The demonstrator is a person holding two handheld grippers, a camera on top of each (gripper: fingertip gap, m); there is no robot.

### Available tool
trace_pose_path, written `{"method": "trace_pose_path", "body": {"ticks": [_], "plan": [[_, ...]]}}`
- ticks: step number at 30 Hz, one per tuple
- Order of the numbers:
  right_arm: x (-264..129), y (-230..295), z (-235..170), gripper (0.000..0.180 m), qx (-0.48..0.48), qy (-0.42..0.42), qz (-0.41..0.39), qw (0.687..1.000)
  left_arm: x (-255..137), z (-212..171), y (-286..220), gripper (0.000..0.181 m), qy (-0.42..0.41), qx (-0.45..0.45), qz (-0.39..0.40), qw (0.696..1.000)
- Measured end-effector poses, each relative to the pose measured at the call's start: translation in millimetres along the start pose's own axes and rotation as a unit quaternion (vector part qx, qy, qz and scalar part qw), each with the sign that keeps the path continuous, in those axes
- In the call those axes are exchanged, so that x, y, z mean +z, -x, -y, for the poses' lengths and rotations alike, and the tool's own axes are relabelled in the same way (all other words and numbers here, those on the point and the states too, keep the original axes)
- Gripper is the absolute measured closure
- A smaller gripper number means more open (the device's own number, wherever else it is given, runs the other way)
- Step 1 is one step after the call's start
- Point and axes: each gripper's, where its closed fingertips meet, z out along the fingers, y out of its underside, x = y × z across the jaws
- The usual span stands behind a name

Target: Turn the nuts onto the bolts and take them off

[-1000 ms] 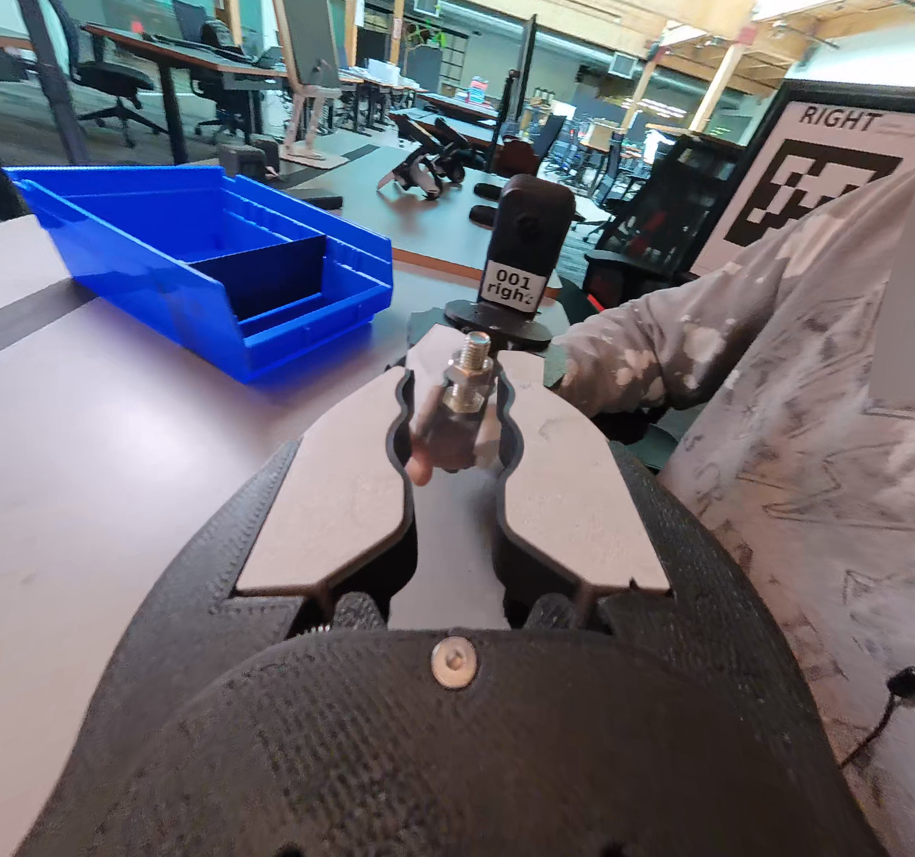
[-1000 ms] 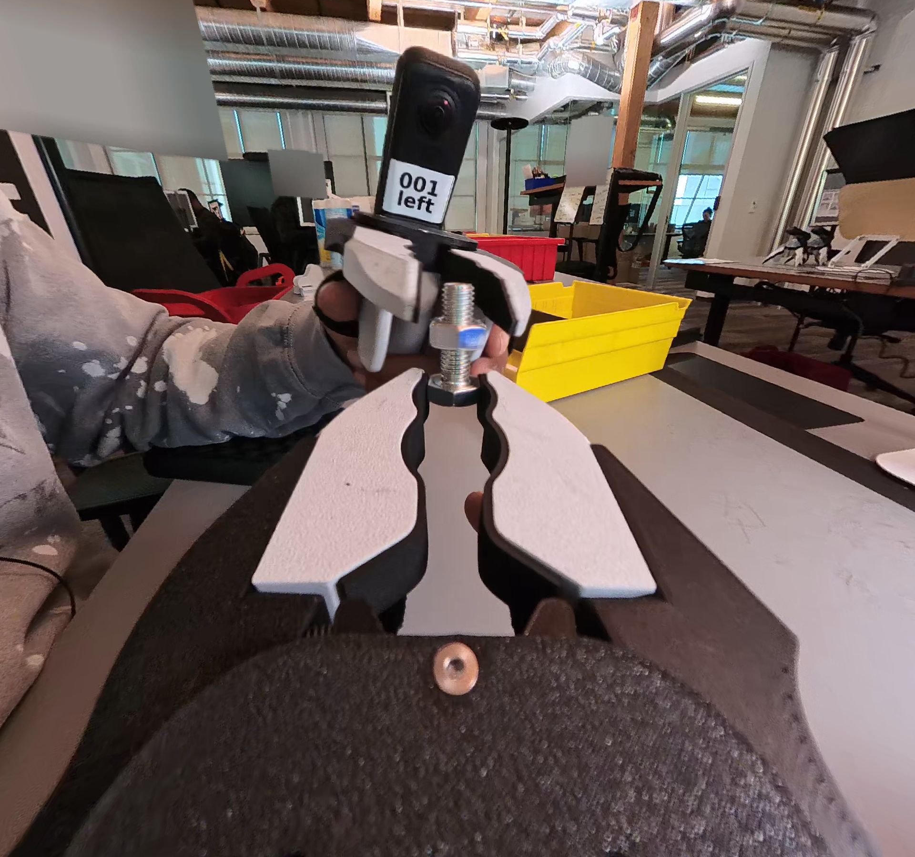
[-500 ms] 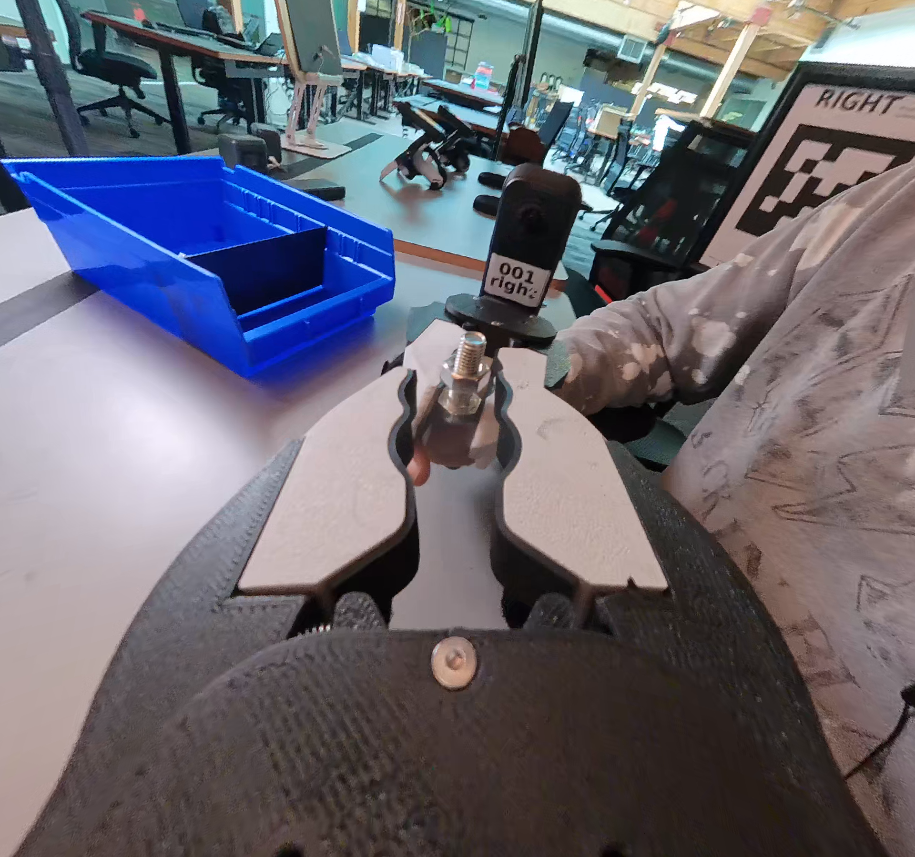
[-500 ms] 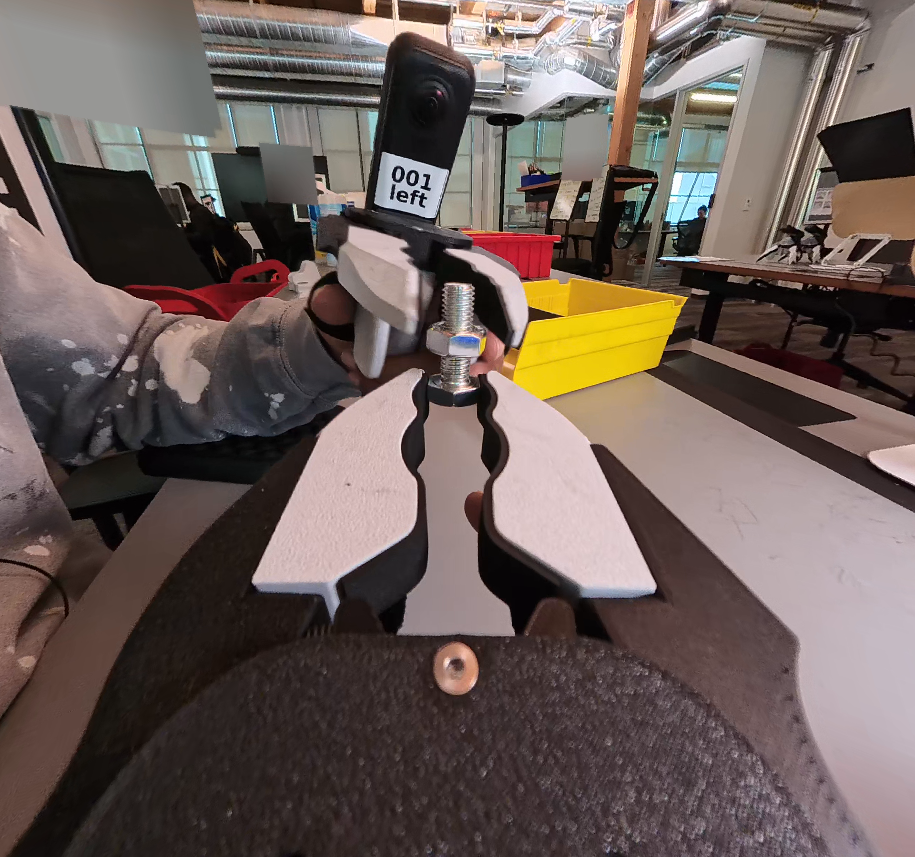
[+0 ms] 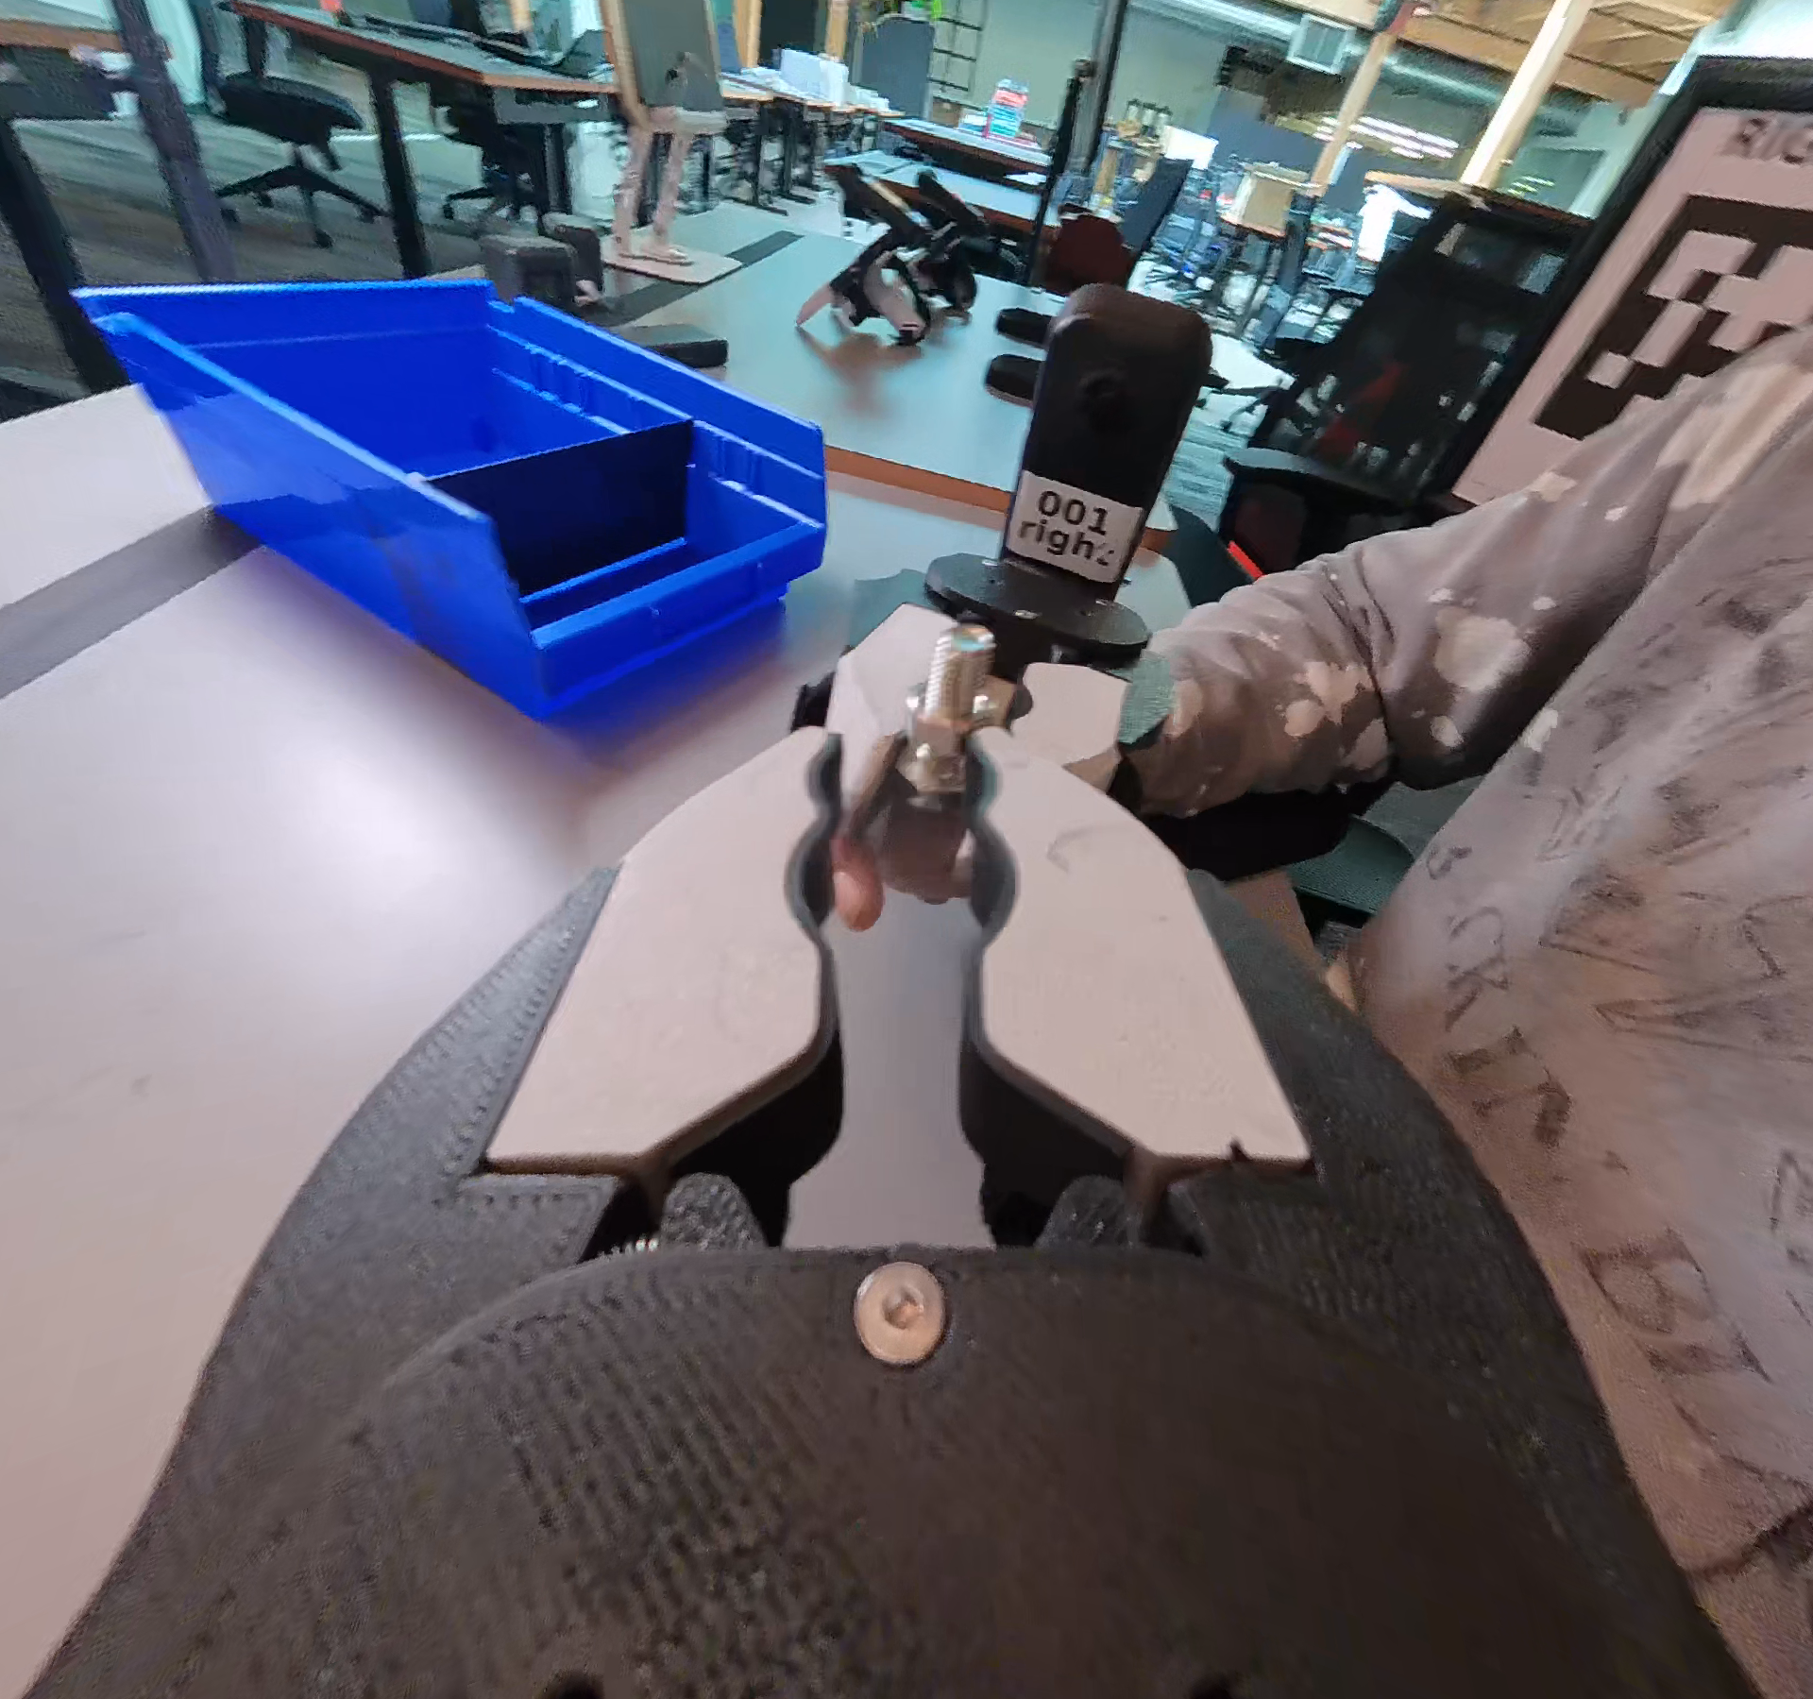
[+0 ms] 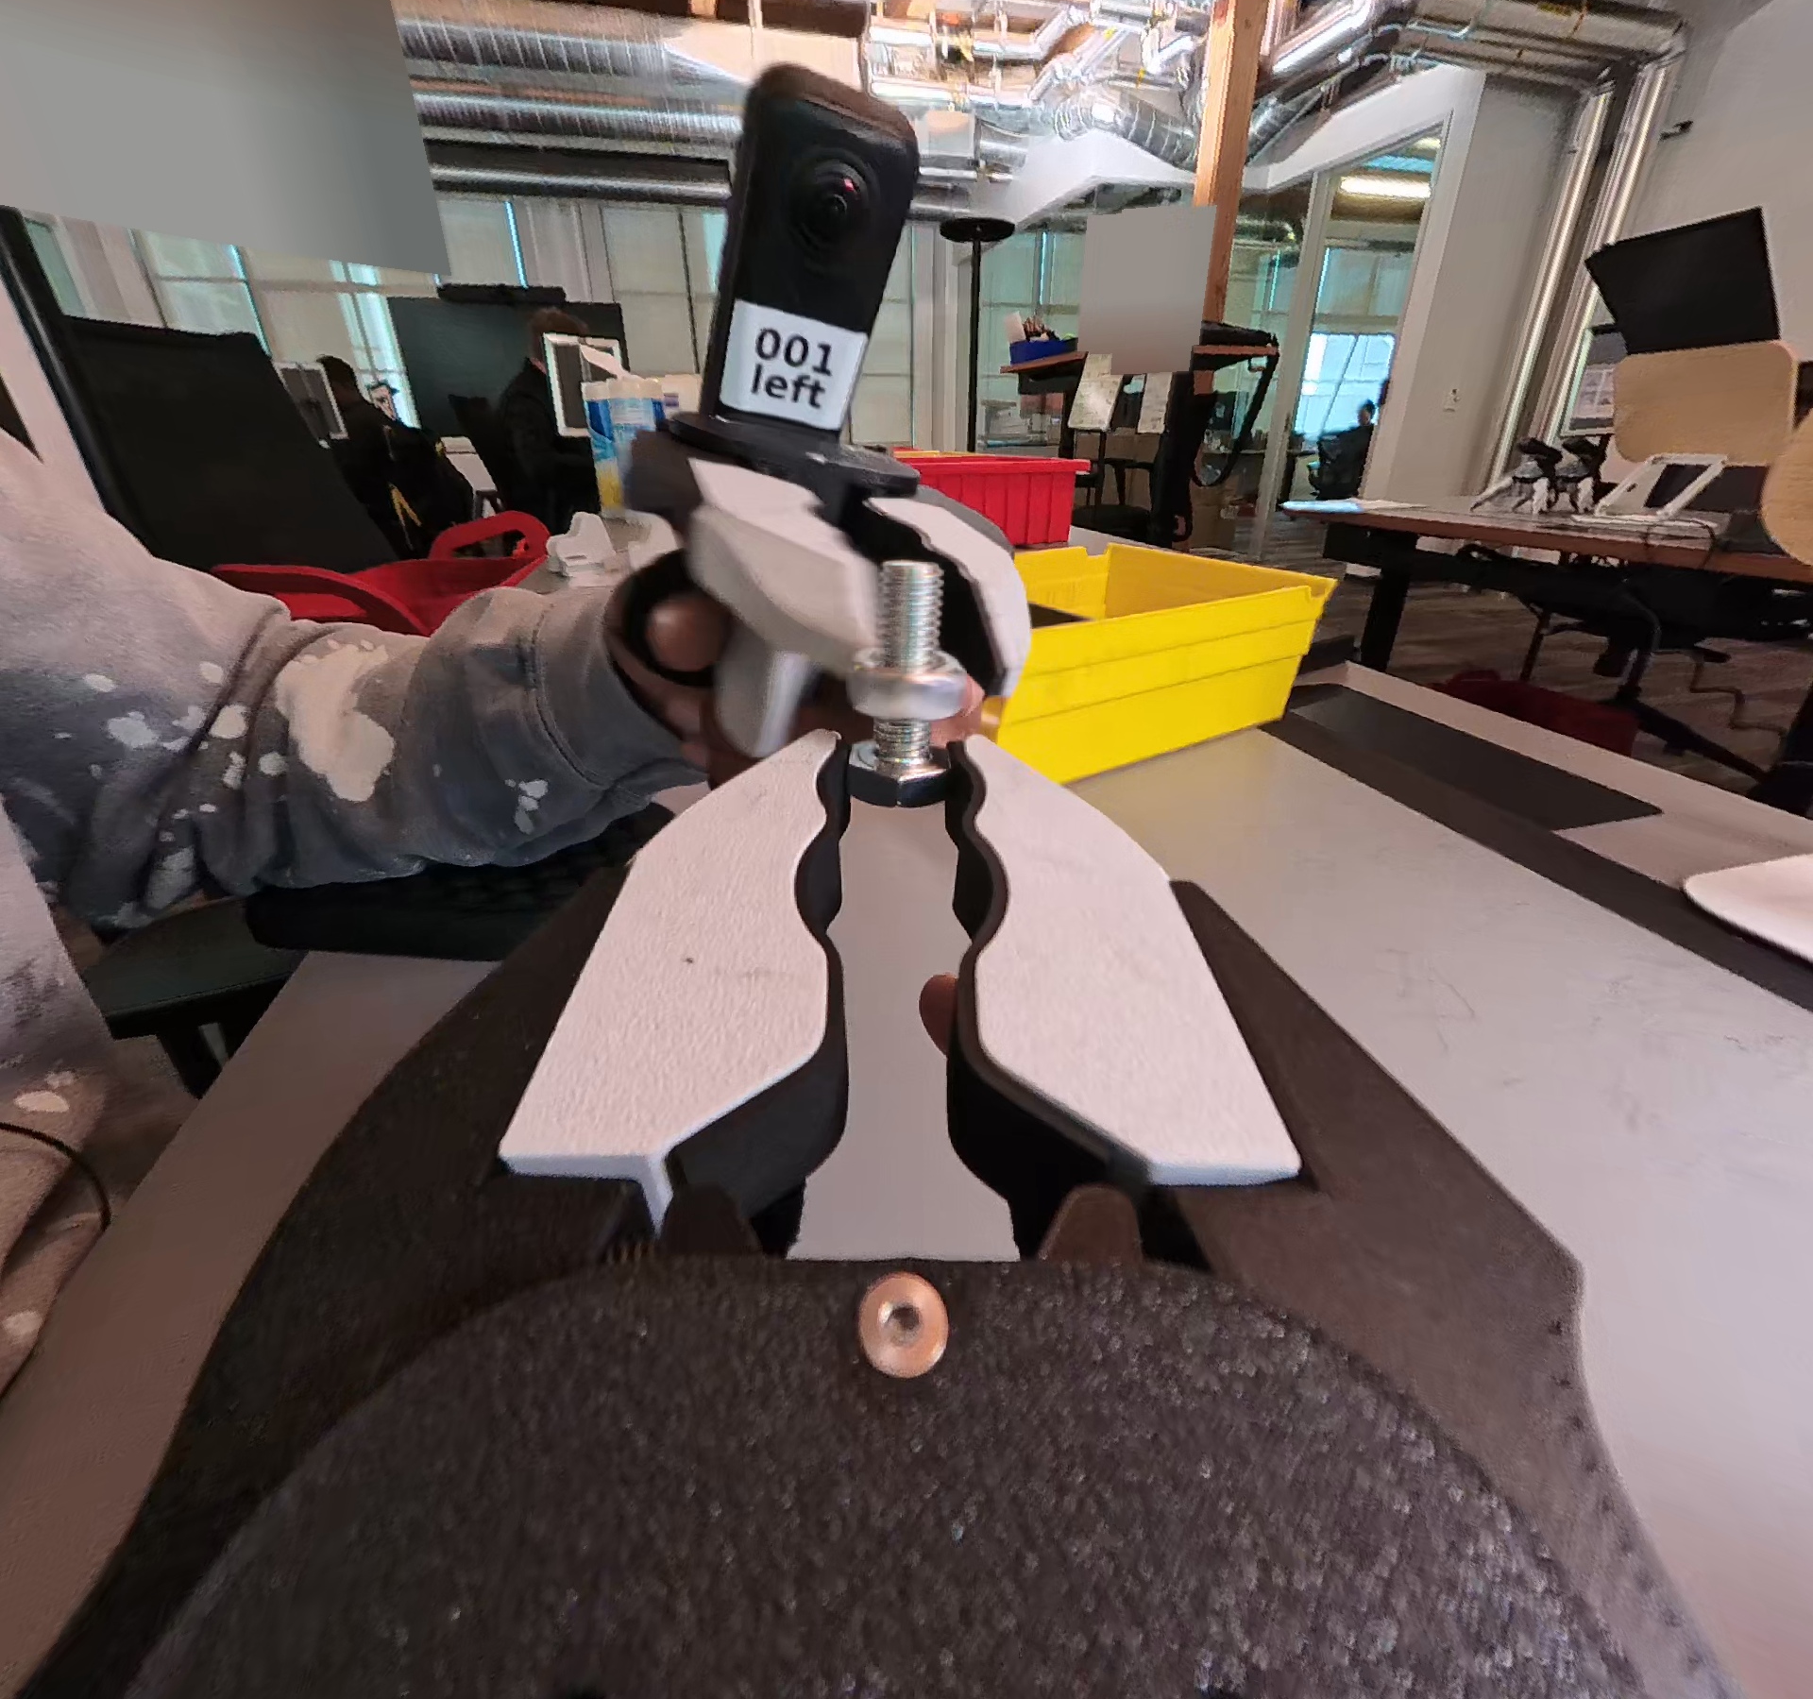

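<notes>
Facing opposite ways, views show blue bin (image 5: 461, 484), yellow bin (image 6: 1158, 651).

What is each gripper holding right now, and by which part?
The right gripper clamps the bolt by its hex head at the bottom, shaft upright. The left gripper closes on the nut partway up the thread.

— How many of those two-finger grippers with pale grey pads?
— Two: left gripper (image 6: 907, 631), right gripper (image 6: 898, 784).
— Fasteners?
— One threaded steel bolt (image 6: 910, 617), one steel hex nut (image 6: 907, 682) on it.
— Plastic bins?
— Three: one blue bin (image 5: 324, 465), one yellow bin (image 6: 1158, 651), one red bin (image 6: 991, 484).
</notes>
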Motion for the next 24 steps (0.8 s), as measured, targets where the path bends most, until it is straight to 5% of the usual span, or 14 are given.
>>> {"method": "trace_pose_path", "body": {"ticks": [1, 10, 15, 24], "plan": [[-1.5, 1.5, 3.3, 0.161, 0.002, -0.009, 0.01, 1.0, -3.9, 0.3, 15.5, 0.177, 0.001, -0.007, 0.047, 0.999], [1.2, 0.9, -1.1, 0.161, 0.0, 0.006, 0.002, 1.0, 0.9, 1.2, -7.7, 0.15, -0.004, 0.0, -0.02, 1.0], [-2.5, -3.3, 5.5, 0.161, 0.009, -0.009, 0.002, 1.0, -10.9, -9.1, 36.9, 0.179, 0.028, 0.02, 0.108, 0.994], [0.3, -5.2, -4.3, 0.161, 0.006, 0.016, -0.007, 1.0, -0.7, -2.8, -3.2, 0.152, -0.001, -0.014, -0.023, 1.0]]}}
